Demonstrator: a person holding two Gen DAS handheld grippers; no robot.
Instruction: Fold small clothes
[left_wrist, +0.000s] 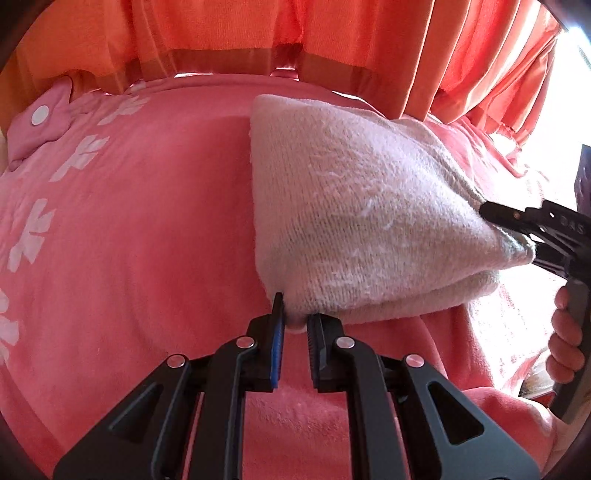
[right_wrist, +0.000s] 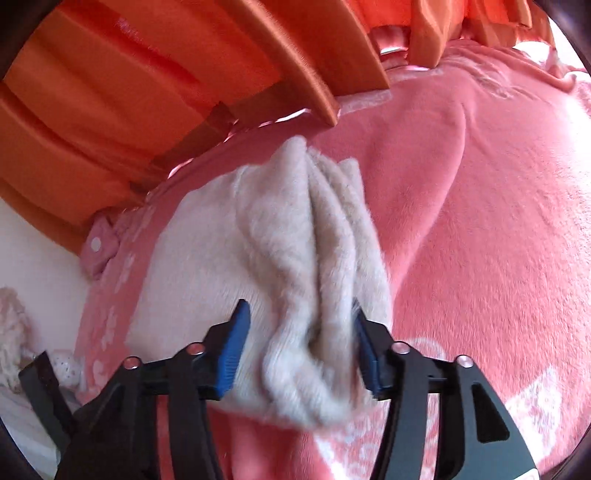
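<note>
On the pink blanket (left_wrist: 129, 240), I see the cream knit garment (left_wrist: 351, 206) folded. My left gripper (left_wrist: 295, 325) fingers pinch its near corner; my right gripper (right_wrist: 299, 332) fingers sit spread around a bunched edge, not clenched.

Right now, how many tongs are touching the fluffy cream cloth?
2. The left tongs pinch the fluffy cream knitted cloth at its near corner; the right tongs straddle its bunched right end.

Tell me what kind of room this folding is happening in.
Probably a bedroom: the cream knit garment lies on a pink fleece blanket with white flower prints, and orange curtains hang right behind it.
</note>
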